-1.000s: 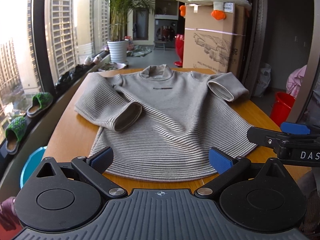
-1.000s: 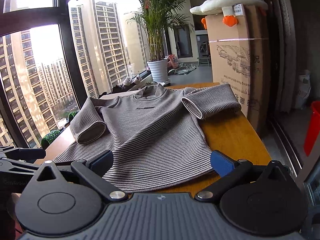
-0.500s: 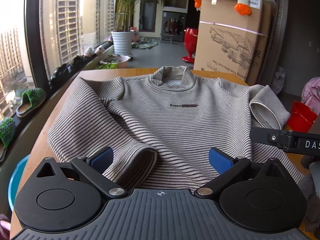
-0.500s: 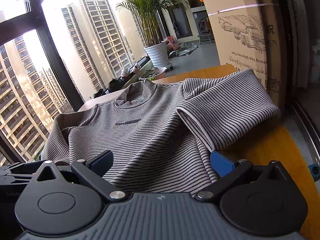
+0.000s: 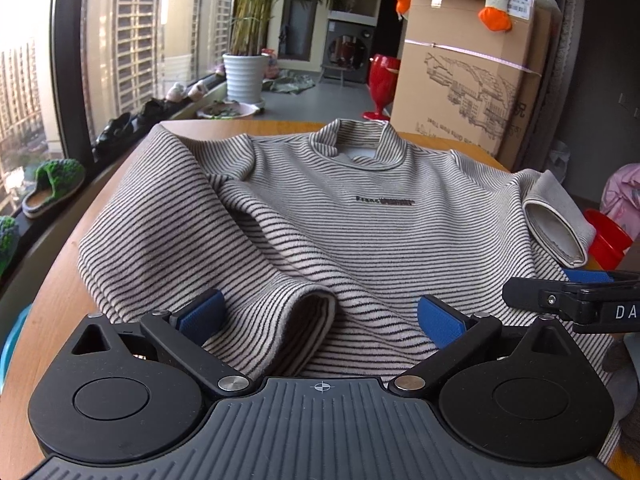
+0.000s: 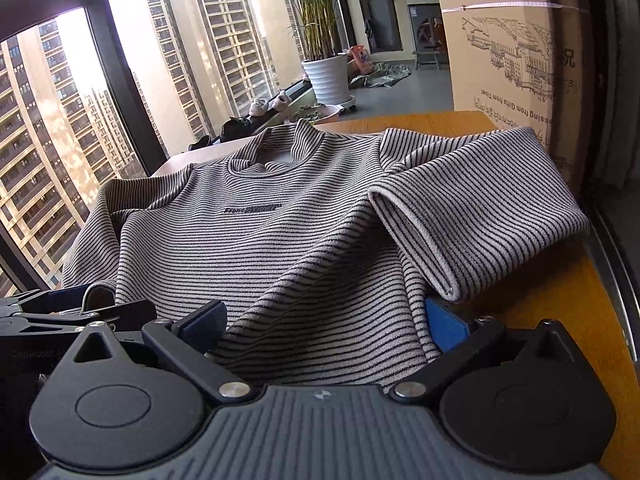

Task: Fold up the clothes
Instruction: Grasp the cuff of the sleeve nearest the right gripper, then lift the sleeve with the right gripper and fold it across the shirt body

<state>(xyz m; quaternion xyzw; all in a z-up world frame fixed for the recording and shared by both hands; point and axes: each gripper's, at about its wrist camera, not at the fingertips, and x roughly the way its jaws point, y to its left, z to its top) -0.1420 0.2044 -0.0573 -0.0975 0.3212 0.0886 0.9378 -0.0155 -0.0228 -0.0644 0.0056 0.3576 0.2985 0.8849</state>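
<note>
Grey-and-black striped knit fills the middle of both views: a sweater (image 5: 360,236) lying face up on a wooden table (image 5: 52,304), collar toward the top of the frame and hem toward the cameras, so its long axis runs from bottom to top of each picture. The hem itself is hidden under the gripper bodies in both views, and the small dark print on the chest (image 6: 252,209) is too fine to read.

In the left wrist view the left gripper (image 5: 318,318) has its blue pads spread wide, with a folded-in sleeve cuff (image 5: 308,320) lying between them; whether either pad touches the cloth cannot be told. The other sleeve's cuff (image 5: 554,232) gapes open at the right edge of the frame, just above the right gripper, which shows only partly at the right edge of the frame.

In the right wrist view the right gripper (image 6: 324,322) also stands wide open over the lower body of the sweater. Its right pad sits just under the tip of the folded sleeve (image 6: 476,216), which slants from upper right down toward the lower middle. At the lower left the other cuff (image 6: 96,298) is half covered by the left gripper's dark frame.

A cardboard box (image 5: 468,76) stands beyond the table at the upper right, a potted palm (image 6: 324,48) near the window.
</note>
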